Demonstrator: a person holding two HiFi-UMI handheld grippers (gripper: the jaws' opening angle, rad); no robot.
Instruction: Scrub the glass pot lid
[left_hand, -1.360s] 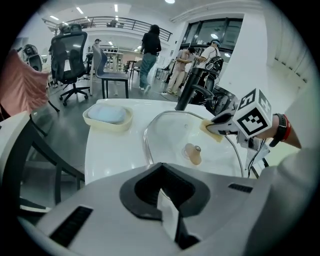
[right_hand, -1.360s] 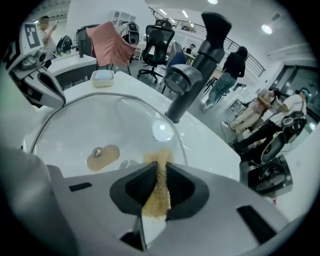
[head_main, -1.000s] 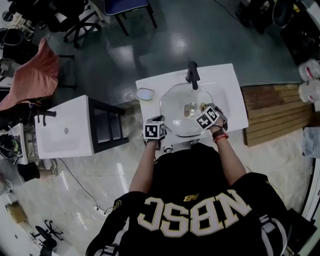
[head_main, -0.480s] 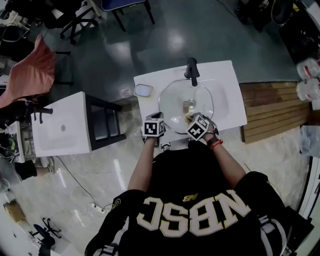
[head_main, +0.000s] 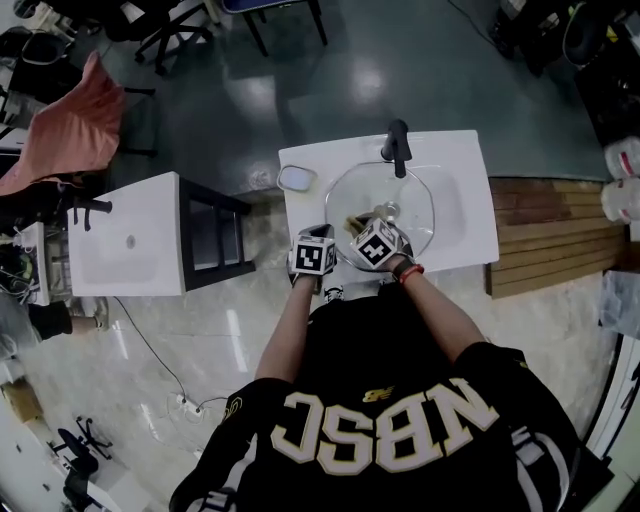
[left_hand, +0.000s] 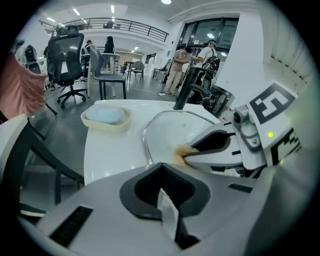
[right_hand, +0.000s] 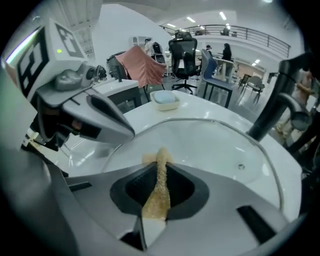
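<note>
A round glass pot lid (head_main: 395, 205) lies over the basin of the white sink counter (head_main: 465, 190), under the black faucet (head_main: 398, 145). At the lid's near-left edge my left gripper (head_main: 318, 233) is shut on the rim, and a thin strip of that rim shows between its jaws (left_hand: 162, 187). My right gripper (head_main: 360, 228) is shut on a yellow-brown scrub sponge (right_hand: 159, 185). The sponge's tip rests on the glass lid (right_hand: 210, 145) near the left gripper (right_hand: 122, 131). In the left gripper view the right gripper (left_hand: 197, 150) and the sponge (left_hand: 181, 151) sit on the lid (left_hand: 170, 127).
A cream soap dish (head_main: 295, 179) holding a pale blue bar stands at the counter's far left corner (left_hand: 106, 116). A second white sink unit (head_main: 130, 245) is to the left and a wooden pallet (head_main: 550, 230) to the right. Office chairs stand beyond.
My right gripper has dragged the sponge leftward across the lid, from its right side to the near-left part beside the left gripper. The left gripper has stayed on the rim.
</note>
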